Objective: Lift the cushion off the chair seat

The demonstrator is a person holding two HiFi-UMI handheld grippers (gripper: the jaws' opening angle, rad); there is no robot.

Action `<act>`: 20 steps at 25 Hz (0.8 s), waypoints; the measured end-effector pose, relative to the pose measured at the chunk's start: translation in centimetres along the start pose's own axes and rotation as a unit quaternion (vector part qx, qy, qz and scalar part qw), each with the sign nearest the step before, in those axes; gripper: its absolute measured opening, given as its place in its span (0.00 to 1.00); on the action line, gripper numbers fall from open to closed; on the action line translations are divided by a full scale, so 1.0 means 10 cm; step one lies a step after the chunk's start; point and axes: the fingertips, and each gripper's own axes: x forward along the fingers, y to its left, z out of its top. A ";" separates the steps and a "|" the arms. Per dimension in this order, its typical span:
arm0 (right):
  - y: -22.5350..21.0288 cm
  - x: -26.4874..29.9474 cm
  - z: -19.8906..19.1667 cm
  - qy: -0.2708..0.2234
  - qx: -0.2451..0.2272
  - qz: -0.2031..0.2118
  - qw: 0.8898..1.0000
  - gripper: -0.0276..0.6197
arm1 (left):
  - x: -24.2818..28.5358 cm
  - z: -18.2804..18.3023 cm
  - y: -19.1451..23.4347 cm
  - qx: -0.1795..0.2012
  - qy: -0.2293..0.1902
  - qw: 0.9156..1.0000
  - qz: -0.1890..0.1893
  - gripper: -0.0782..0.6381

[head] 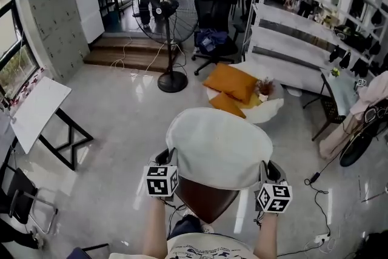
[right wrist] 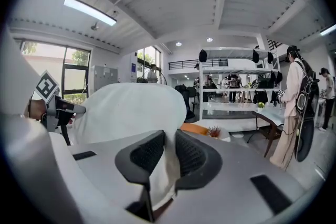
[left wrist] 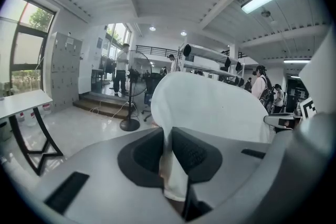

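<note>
Cushion (head: 218, 145) Held Above Chair Seat (head: 205, 198)

Nearest the operator, the left gripper (left wrist: 168, 152) and the right gripper (right wrist: 164, 157) each stood closed to a narrow gap, the pads pinching a fold of white fabric at opposite edges of the cushion. In both gripper views the fabric ran down between the jaws and filled the gap. Between the two grippers, the cushion hung as a pale, rounded slab, its far edge tilted away from the operator. The brown chair seat showed directly beneath it, and the cushion appeared to be apart from it.

Step in hand, as judged: the lift itself, near its end, with the cushion apparently clear of the seat. The next move would call for both grips to be kept equally firm and level while the cushion is carried aside.

Farther off, orange pillows (head: 230, 83) lay on the floor, and a standing fan (head: 167, 9) stood beyond them.
</note>
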 end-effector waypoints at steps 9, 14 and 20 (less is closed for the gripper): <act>0.19 -0.13 0.34 -0.040 -0.011 0.003 0.999 0.17 | -0.34 0.29 0.09 0.004 -0.040 0.999 0.011 0.19; 0.26 -0.15 0.45 -0.052 -0.012 0.008 0.999 0.17 | -0.42 0.36 0.15 0.002 -0.049 0.999 0.016 0.19; 0.28 -0.17 0.47 -0.061 -0.009 0.006 0.998 0.17 | -0.44 0.36 0.16 0.001 -0.055 0.998 0.016 0.19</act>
